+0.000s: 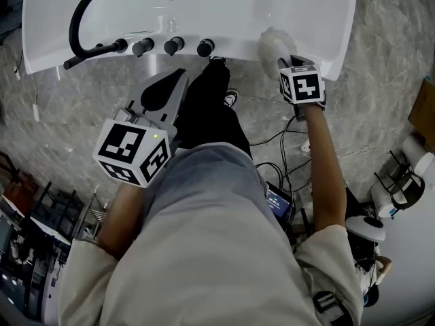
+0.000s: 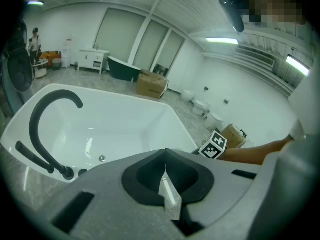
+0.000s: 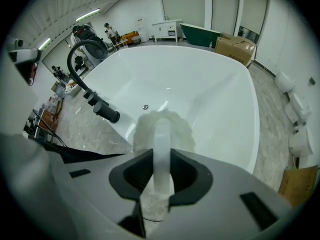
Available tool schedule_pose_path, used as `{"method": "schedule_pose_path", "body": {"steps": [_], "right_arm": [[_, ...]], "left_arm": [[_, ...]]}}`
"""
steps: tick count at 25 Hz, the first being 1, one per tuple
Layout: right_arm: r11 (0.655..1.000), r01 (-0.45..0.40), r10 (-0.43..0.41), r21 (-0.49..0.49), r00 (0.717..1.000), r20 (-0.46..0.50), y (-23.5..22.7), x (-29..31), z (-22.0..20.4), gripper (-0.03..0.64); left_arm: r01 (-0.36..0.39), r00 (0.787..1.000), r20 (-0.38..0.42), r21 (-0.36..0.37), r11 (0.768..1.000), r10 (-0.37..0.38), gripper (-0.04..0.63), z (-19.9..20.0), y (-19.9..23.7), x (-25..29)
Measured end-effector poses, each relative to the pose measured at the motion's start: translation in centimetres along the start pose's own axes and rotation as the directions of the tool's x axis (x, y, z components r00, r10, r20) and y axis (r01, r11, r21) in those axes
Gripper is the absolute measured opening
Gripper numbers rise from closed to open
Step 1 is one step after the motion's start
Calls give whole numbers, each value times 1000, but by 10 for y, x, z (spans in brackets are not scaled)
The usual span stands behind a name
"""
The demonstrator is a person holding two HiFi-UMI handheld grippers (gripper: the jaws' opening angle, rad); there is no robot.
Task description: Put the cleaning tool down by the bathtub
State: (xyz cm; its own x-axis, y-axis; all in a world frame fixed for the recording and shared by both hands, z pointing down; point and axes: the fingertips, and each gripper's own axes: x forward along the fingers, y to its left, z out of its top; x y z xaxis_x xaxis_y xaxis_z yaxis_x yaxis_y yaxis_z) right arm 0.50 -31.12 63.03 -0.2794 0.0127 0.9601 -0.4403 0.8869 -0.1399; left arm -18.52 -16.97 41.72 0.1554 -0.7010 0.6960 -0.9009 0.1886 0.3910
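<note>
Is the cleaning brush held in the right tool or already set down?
Held: the right tool has its jaws clamped on the handle of the brush, fluffy head above the bathtub rim.

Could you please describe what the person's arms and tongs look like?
The left tongs and right tongs are grey with a black inner lining. Each carries a white cube with black square markers. The person wears a pale short-sleeved shirt; the forearms are bare.

White bathtub [image 1: 224, 12], black spout [image 1: 73, 29], marbled grey floor [image 1: 61, 114]

Beige short-sleeved shirt [image 1: 224, 270], black trousers [image 1: 212, 107]
</note>
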Motion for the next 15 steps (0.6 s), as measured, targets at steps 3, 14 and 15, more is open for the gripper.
{"method": "schedule_pose_path", "body": {"steps": [3, 14, 15], "right_arm": [[1000, -8, 8, 13, 1000, -2, 2, 7, 3, 78], [1000, 2, -2, 21, 1000, -20, 3, 13, 6, 79], [1000, 4, -3, 23, 1000, -21, 2, 13, 6, 80]], "left_arm": [[-3, 1000, -3, 2, 1000, 3, 9, -1, 5, 2], [-18, 1000, 8, -14, 1000, 18, 9, 3, 10, -2], [-19, 1000, 8, -15, 1000, 19, 9, 2, 11, -2]]}}
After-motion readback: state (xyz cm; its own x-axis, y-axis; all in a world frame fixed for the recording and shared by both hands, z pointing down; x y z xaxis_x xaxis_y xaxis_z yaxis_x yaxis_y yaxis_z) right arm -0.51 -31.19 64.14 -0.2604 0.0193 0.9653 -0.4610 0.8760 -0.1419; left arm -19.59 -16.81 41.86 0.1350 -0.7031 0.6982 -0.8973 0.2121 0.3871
